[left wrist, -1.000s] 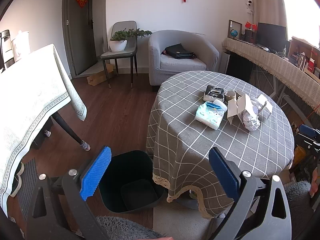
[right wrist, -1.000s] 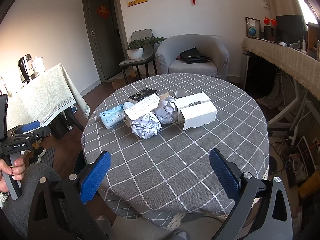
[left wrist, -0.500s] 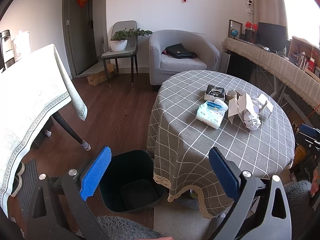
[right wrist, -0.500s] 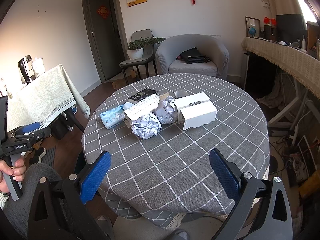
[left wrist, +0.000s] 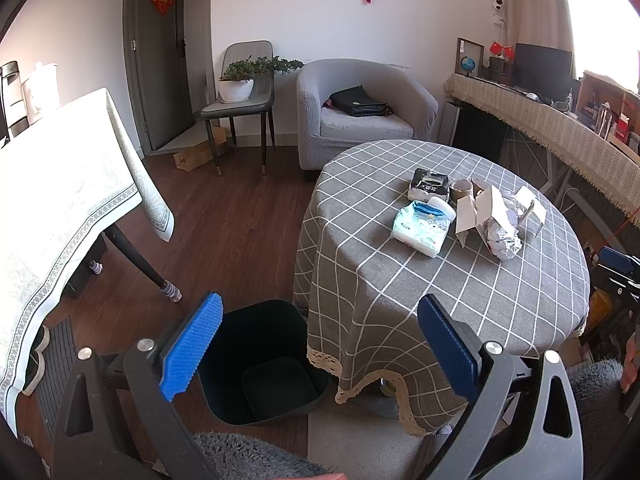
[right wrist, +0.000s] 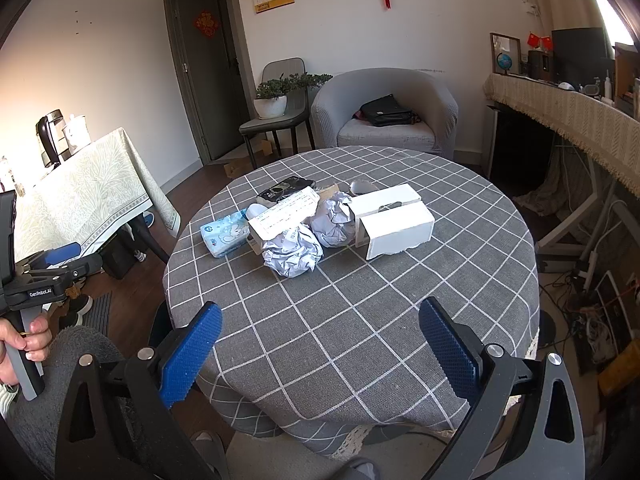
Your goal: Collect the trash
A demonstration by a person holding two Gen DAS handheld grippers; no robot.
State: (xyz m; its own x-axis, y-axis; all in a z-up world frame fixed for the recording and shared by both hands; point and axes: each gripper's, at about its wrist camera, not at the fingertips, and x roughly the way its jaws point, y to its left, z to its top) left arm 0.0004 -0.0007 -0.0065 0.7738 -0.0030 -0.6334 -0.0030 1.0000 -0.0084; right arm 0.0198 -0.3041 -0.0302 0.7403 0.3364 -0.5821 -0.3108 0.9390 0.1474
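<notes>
Trash sits mid-table, well ahead of both grippers, nothing collected yet. R gripper [right wrist: 320,344] wide open, empty, low over near table edge. L gripper [left wrist: 320,344] also wide open, empty, off the table's left side above the dark bin [left wrist: 264,364] on the floor.

Nearest to R gripper: crumpled paper ball [right wrist: 292,254], second ball [right wrist: 332,222] just behind, printed slip [right wrist: 286,212] leaning over them, white box [right wrist: 394,226] ahead-right. Wipes pack [right wrist: 224,232] ahead-left prob not trash.

Best move, imo: R goes straight fwd, jaws astride the near ball, squeeze gently, then carry left to the bin.

Grey checked tablecloth [right wrist: 360,320] soft, could snag. Beyond: grey armchair [right wrist: 384,116], potted plant [right wrist: 276,96] on chair, door far-left.
</notes>
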